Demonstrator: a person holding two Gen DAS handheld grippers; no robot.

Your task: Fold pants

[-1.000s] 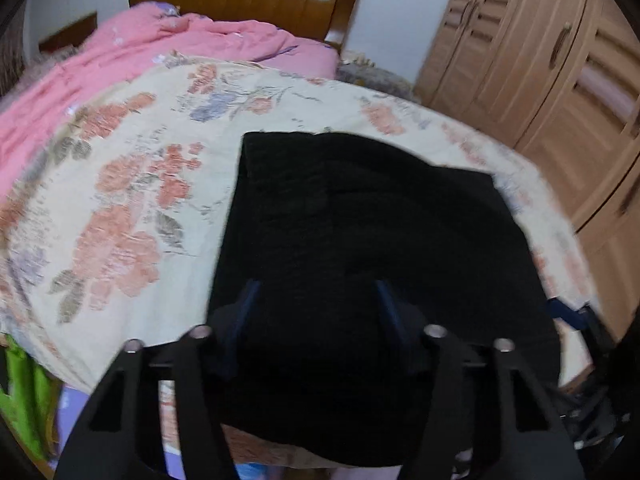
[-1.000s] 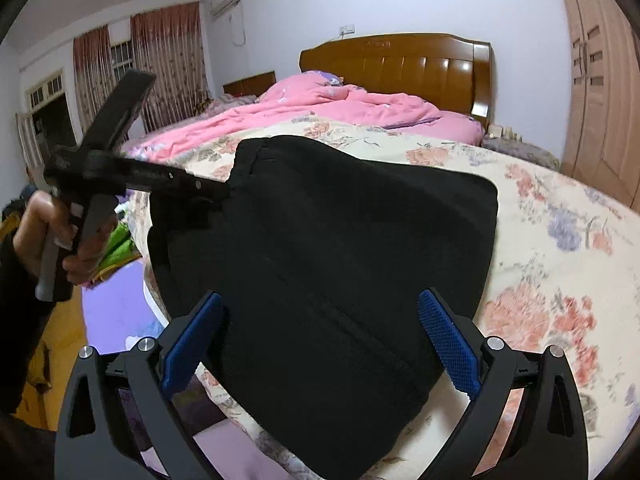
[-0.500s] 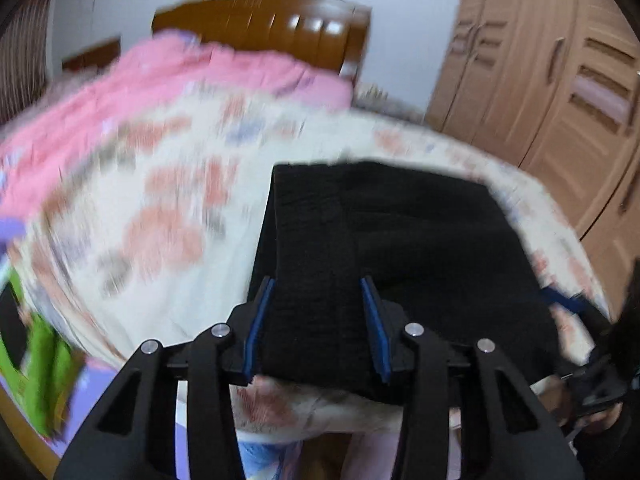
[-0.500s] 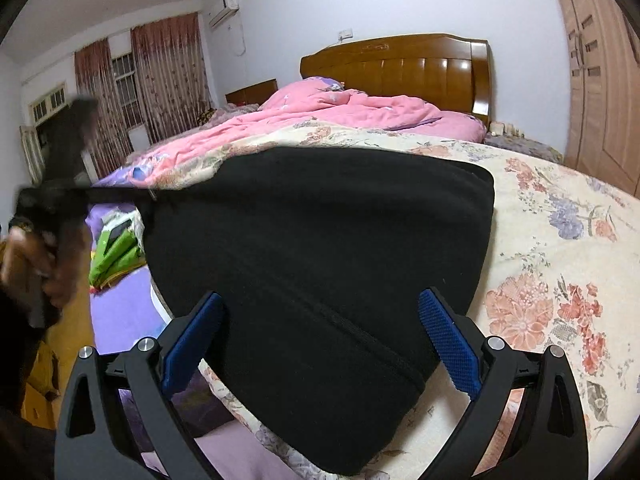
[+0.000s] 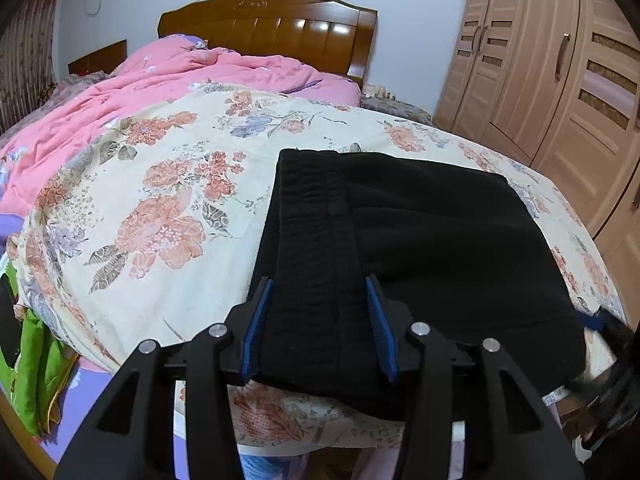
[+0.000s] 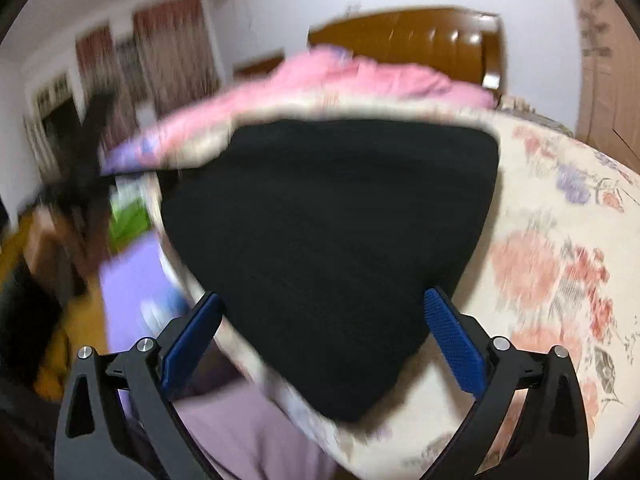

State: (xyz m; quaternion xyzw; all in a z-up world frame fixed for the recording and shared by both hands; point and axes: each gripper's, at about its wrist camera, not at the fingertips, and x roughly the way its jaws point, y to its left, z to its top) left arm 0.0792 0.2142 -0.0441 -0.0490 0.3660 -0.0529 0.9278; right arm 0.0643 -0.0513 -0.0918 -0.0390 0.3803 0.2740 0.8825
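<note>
The black pants lie folded into a flat block on the floral bedspread near the foot edge of the bed. My left gripper is open, its blue-padded fingers either side of the waistband end, not closed on it. In the blurred right wrist view the pants show as a dark wedge. My right gripper is open and wide, straddling the near corner of the pants. The left gripper and hand show blurred at the left of the right wrist view.
A pink quilt is bunched toward the wooden headboard. Wooden wardrobes stand to the right of the bed. Green cloth and purple sheet hang at the bed's left foot corner.
The left gripper has pulled back and lowered toward the near edge of the pants, fingers narrowing somewhat. The right gripper is moving fast now, its view blurred. The pants stay flat.
</note>
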